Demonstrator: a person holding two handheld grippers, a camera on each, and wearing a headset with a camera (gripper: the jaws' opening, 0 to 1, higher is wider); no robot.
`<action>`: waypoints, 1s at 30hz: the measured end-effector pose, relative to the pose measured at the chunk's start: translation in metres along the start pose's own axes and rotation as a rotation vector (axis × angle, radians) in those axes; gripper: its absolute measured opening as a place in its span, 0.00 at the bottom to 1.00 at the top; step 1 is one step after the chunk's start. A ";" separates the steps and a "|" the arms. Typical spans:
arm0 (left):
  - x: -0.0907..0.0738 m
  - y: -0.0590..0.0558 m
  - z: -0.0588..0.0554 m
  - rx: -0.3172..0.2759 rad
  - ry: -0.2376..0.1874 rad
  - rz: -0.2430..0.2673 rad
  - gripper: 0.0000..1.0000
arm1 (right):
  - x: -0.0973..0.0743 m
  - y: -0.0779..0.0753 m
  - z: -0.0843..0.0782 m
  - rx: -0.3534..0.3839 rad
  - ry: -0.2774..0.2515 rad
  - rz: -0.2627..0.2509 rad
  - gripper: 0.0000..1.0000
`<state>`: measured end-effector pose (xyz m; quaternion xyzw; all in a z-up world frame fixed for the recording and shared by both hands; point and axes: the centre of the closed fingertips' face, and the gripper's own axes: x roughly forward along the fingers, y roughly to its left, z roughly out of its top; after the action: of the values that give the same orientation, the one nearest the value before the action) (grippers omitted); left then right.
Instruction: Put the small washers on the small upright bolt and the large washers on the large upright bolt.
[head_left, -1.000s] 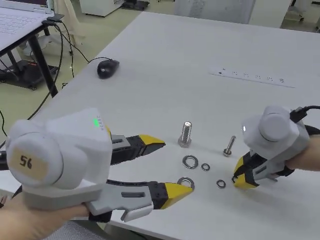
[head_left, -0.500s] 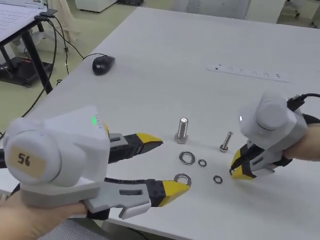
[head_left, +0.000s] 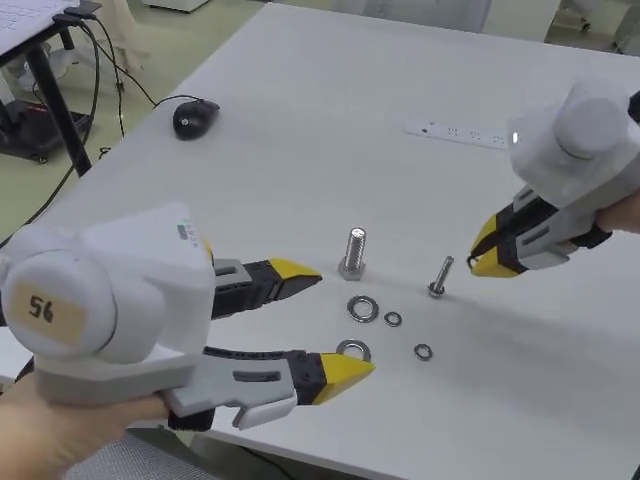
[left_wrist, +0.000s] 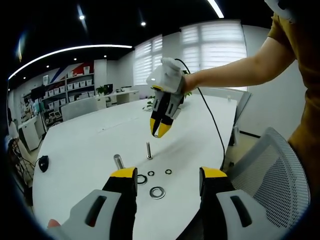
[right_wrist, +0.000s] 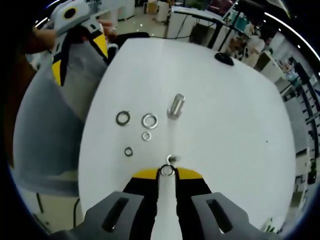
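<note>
Right gripper (head_left: 483, 258) pinches a small washer (right_wrist: 167, 171) near the small bolt (head_left: 439, 277). Left gripper (head_left: 325, 320) hovers low, jaws wide.

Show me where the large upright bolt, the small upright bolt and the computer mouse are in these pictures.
large upright bolt (head_left: 355, 248), head view, on the threaded shank.
small upright bolt (head_left: 442, 274), head view, on the middle of its shank.
computer mouse (head_left: 195, 118), head view, on its top.
</note>
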<state>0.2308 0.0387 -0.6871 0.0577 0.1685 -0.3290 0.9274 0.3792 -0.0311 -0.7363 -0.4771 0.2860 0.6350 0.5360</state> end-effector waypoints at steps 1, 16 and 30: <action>0.000 0.000 0.000 0.003 -0.001 -0.001 0.48 | 0.001 -0.001 0.002 -0.001 -0.001 0.001 0.12; -0.001 0.004 0.006 -0.015 -0.022 0.004 0.39 | 0.018 -0.010 0.005 -0.018 0.015 0.026 0.12; 0.000 0.007 0.006 -0.033 -0.035 0.005 0.31 | 0.028 -0.015 0.004 -0.026 0.031 0.045 0.12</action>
<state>0.2363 0.0427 -0.6816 0.0372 0.1576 -0.3247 0.9318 0.3928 -0.0123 -0.7584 -0.4872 0.2970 0.6431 0.5108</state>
